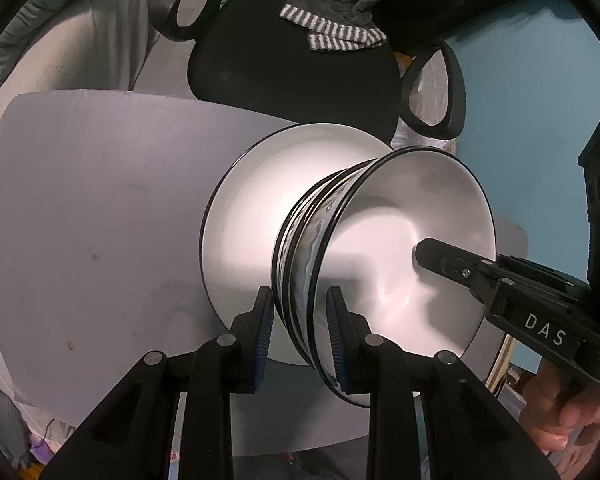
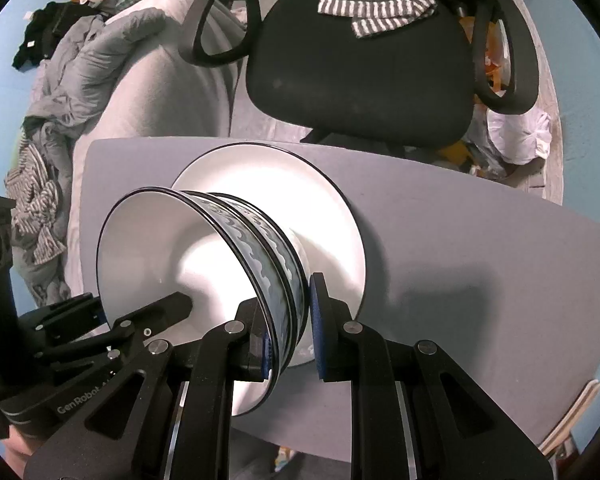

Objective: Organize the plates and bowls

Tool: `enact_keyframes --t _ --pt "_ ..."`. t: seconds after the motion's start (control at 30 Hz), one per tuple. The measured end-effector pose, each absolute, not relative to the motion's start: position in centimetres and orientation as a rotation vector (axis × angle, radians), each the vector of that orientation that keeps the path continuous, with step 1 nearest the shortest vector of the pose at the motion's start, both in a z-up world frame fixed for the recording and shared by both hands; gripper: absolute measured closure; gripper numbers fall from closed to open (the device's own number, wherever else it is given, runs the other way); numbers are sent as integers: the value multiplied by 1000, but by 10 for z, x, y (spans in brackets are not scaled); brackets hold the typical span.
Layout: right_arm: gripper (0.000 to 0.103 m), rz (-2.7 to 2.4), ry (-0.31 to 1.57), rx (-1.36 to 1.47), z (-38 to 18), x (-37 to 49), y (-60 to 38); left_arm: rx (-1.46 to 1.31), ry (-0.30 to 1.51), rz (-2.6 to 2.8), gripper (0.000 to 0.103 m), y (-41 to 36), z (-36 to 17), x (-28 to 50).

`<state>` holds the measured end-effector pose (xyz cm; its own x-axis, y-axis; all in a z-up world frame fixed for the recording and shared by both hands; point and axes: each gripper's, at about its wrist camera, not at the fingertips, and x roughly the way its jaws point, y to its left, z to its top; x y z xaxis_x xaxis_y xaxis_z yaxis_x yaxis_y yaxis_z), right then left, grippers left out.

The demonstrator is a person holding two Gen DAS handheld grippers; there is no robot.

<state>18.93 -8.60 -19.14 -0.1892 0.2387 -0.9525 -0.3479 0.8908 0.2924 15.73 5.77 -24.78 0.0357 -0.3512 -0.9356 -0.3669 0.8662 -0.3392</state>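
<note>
Left tool [image 1: 300, 334] | clamps stacked bowls [image 1: 320, 248] | right tool [image 2: 288, 330] likewise

"DAS" on right gripper [image 1: 418, 258] body, "Gen Robot" on left gripper [image 2: 180, 300] body

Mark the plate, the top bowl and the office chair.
plate [image 1: 244, 216], left wrist view, bare white face left of the bowls
top bowl [image 1: 420, 216], left wrist view, white inner wall
office chair [image 2: 360, 72], right wrist view, black seat
</note>
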Motion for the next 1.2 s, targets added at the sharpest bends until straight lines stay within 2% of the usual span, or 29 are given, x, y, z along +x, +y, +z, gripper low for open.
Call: enact_keyframes --t 0.5,0.57,0.63,0.67,0.7,0.77,0.93,1.03,1.2 --pt "86 523 1694 -78 -194 188 -82 -581 1561 29 77 60 -248 155" --pt "82 521 1697 -63 -194 187 -83 -580 1550 38 76 60 -246 154" --pt "81 522 1695 -65 -193 187 -82 -552 1530 73 64 61 -240 153" --pt "78 525 1682 -70 -191 186 -82 -531 1515 93 52 62 -236 152" --pt "73 523 1668 -82 -189 186 -82 -509 1495 110 45 63 -231 151" --pt "48 519 1620 -107 -181 183 -82 -469 1465 132 43 64 -221 150" --pt "47 502 1543 -142 -161 179 -90 -446 1407 179 36 71 -198 134" --pt "40 484 1468 -178 -142 174 -95 -426 1370 191 35 73 -183 123" --pt "39 458 1361 -231 -107 160 -106 -370 1281 195 26 68 -148 102"
